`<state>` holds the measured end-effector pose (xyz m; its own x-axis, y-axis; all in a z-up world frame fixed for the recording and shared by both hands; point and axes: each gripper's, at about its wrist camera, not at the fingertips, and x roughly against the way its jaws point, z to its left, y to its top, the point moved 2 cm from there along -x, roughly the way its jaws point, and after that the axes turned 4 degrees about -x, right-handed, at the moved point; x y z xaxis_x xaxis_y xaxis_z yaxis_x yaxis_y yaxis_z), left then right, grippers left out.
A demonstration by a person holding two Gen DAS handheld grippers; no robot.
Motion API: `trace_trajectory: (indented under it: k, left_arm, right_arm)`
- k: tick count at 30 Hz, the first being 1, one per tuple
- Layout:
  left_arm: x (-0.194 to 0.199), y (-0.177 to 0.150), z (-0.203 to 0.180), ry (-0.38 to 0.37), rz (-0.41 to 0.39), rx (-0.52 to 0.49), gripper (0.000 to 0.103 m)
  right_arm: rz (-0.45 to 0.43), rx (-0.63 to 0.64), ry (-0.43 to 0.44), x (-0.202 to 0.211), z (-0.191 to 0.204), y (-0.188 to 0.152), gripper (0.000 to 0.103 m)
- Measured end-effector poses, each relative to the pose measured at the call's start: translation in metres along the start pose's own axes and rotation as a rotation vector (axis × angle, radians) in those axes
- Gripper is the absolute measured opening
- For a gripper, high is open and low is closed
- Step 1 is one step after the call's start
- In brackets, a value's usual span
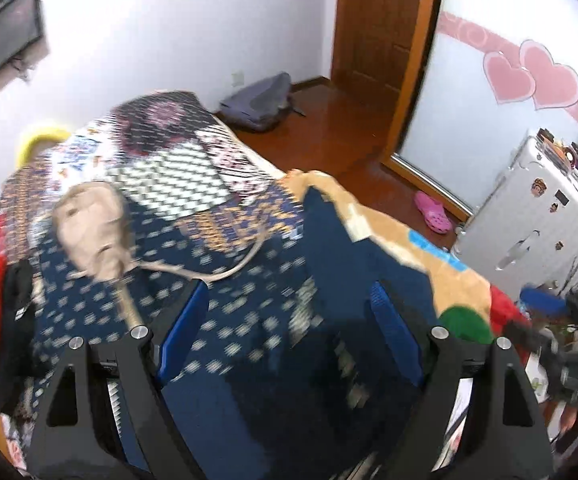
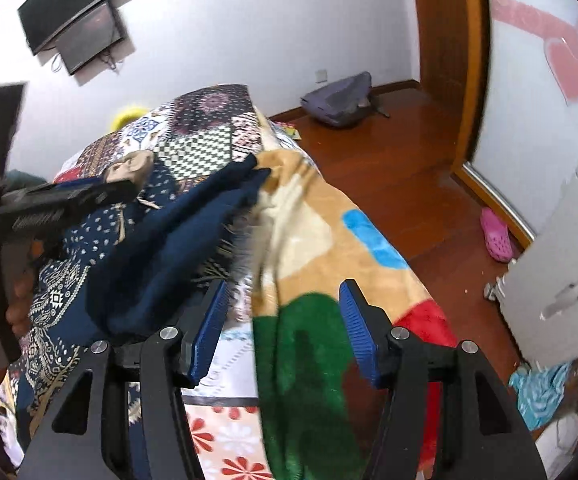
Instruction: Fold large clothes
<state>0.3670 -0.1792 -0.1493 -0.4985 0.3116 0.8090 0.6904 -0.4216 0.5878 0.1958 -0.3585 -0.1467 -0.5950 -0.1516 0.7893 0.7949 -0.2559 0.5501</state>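
- Garment status: the navy garment lies loosely heaped on the bed, with its far end draped onto the fleece blanket; no flat, squared fold is visible.
- Left hand-held gripper: jaws wide apart above the navy cloth, nothing clamped.
- Right hand-held gripper: jaws apart over the blanket's green patch (no cloth pinched).
- Remaining work, by judgement: nearly all of it, namely spreading, folding, and flattening.
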Motion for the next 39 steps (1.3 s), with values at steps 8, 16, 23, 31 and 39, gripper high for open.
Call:
trace_trajectory:
  k: [8,16,23,31,39]
  left_arm:
    - [-0.081,0.026,0.001,-0.121,0.147,0.150,0.068]
    - [-0.096,0.020,0.015,-0.268,0.213,0.284,0.011]
    - [0.013,0.036,0.043,-0.079,-0.056,0.206,0.009]
    - [0.155,-0.010,0.096,0.262,-0.341,0.179,0.008]
    - [0.179,-0.121,0.151,0.537,-0.297,0.246,0.009]
  right_arm:
    - [0.031,-0.037,-0.002,-0.010,-0.020,-0.005,0.053]
    - [0.040,-0.029,0.036,-0.019,-0.014,0.001,0.053]
    - [0.014,0.017,0.077,-0.021,0.011,0.017,0.053]
    - [-0.004,0.069,0.137,-0.025,0.052,0.026,0.053]
    - [0.063,0.128,0.139,-0.049,0.083,0.015,0.053]
